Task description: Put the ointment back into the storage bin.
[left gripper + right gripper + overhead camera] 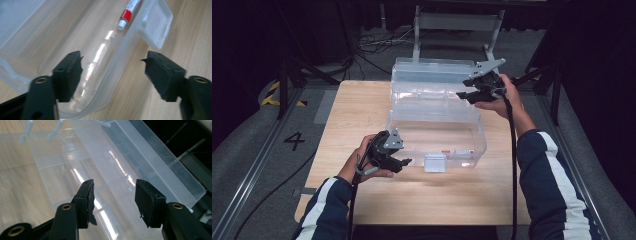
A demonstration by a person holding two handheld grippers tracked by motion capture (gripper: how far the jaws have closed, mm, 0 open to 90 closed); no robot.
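High view: a clear plastic box (pixel 437 131) sits open mid-desk, its lid (pixel 434 75) tipped back at the far side. The left claw (pixel 398 159) is at the box's near left corner, the right claw (pixel 469 89) up by the lid's right end. The wooden desk (pixel 362 115) stands on grey floor with rails and cables, dark room around, a "4" marked on the floor.

Left gripper view: jaws stand apart, straddling the box's front wall without pressing it. A red-and-white tube (pixel 127 13) lies inside, near the latch flap (pixel 156 23).

Right gripper view: jaws partly open over the lid's ridges, holding nothing.

My guess is closing comes next: steady the base with the left, catch the lid's edge squarely and swing it slowly so the latch lines up.
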